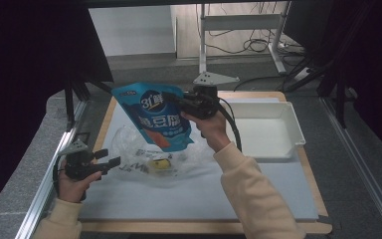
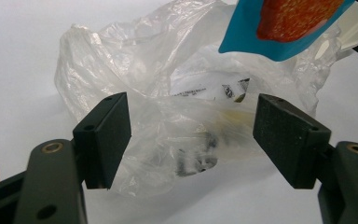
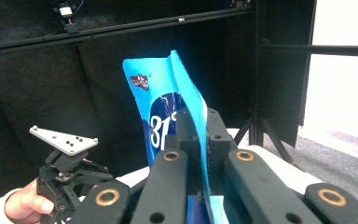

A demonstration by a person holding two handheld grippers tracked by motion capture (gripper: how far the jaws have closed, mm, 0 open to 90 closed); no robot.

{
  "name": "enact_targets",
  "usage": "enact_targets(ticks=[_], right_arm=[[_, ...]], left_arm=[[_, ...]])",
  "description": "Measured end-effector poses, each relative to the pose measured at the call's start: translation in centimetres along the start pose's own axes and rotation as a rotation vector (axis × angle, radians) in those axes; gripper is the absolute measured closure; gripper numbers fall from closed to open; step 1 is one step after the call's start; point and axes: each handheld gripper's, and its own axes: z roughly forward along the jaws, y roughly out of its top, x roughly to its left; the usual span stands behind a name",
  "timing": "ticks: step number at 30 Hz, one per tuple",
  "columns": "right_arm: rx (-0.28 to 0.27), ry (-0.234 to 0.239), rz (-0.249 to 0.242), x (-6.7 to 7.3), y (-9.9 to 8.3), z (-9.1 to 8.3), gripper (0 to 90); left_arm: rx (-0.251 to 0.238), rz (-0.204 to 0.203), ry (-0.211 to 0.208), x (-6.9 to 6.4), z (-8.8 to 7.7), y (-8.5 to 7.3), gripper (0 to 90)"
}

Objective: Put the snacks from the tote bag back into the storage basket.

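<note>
The right gripper (image 1: 179, 101), clamped on the top edge of the blue pouch (image 1: 154, 119), holds it above the clear plastic bag (image 1: 149, 154), so I judge unpacking underway, the white tray (image 1: 291, 130) likely next, while the left gripper (image 1: 110, 160) waits, jaws apart, beside the bag.
</note>
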Motion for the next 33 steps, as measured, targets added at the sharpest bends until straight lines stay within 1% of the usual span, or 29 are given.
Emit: enact_targets(ticks=[5,6,7,10,11,14,15,18,19,20,21,24,25,26,27,28,29,30,31,33], right_arm=[[-0.014,-0.014,-0.003,-0.3,0.5,-1.2,87.8],[-0.014,-0.014,-0.003,-0.3,0.5,-1.2,87.8],[-0.019,-0.022,-0.003,-0.5,0.7,-1.7,87.8],[-0.024,-0.029,-0.003,-0.6,0.9,-2.1,87.8],[-0.029,-0.036,-0.001,-0.7,1.0,-2.6,87.8],[-0.039,-0.044,0.000,-0.9,1.1,-3.1,87.8],[-0.044,-0.053,0.001,-1.1,1.3,-3.7,87.8],[-0.049,-0.060,-0.001,-1.4,1.4,-4.1,87.8],[-0.053,-0.070,-0.004,-1.6,1.6,-4.6,87.8],[-0.053,-0.070,-0.004,-1.6,1.6,-4.6,87.8],[-0.059,-0.081,-0.001,-1.8,1.7,-5.1,87.9],[-0.065,-0.090,-0.006,-2.1,1.8,-5.7,87.8],[-0.074,-0.103,-0.002,-2.4,1.9,-6.2,87.8],[-0.074,-0.103,-0.002,-2.4,1.9,-6.2,87.8],[-0.081,-0.115,-0.004,-2.7,2.1,-6.8,87.8],[-0.081,-0.115,-0.004,-2.7,2.1,-6.8,87.8],[-0.086,-0.127,-0.005,-3.0,2.2,-7.3,87.8],[-0.086,-0.127,-0.005,-3.0,2.2,-7.3,87.8],[-0.088,-0.143,-0.005,-3.3,2.3,-7.9,87.8],[-0.090,-0.153,-0.003,-3.6,2.5,-8.4,87.9]], left_arm=[[0.003,-0.001,0.000,0.0,0.0,0.0,27.7],[0.003,-0.001,0.000,0.0,0.0,0.0,27.6],[0.003,-0.001,-0.001,0.0,0.1,-0.1,27.7],[0.006,-0.001,-0.001,0.0,0.1,-0.1,27.7],[0.007,0.000,-0.002,-0.1,0.2,-0.1,27.6],[0.007,0.000,-0.001,-0.1,0.2,-0.1,27.7],[0.007,-0.001,-0.001,-0.1,0.2,-0.1,27.7],[0.009,-0.001,0.000,0.0,0.2,-0.1,27.7],[0.011,-0.003,0.000,0.0,0.2,-0.1,27.7],[0.011,-0.003,0.000,0.0,0.2,-0.1,27.7],[0.012,-0.003,-0.001,0.1,0.2,-0.2,27.7],[0.011,-0.003,0.000,0.1,0.2,-0.2,27.7],[0.010,-0.005,0.000,0.1,0.2,-0.2,27.7],[0.010,-0.005,0.000,0.1,0.2,-0.2,27.7],[0.011,-0.005,0.000,0.1,0.2,-0.2,27.7],[0.012,-0.005,0.000,0.1,0.3,-0.2,27.7],[0.014,-0.004,0.001,0.1,0.3,-0.2,27.7],[0.014,-0.004,0.001,0.1,0.3,-0.2,27.7],[0.015,-0.004,0.001,0.1,0.3,-0.2,27.7],[0.016,-0.004,0.002,0.1,0.3,-0.2,27.7]])
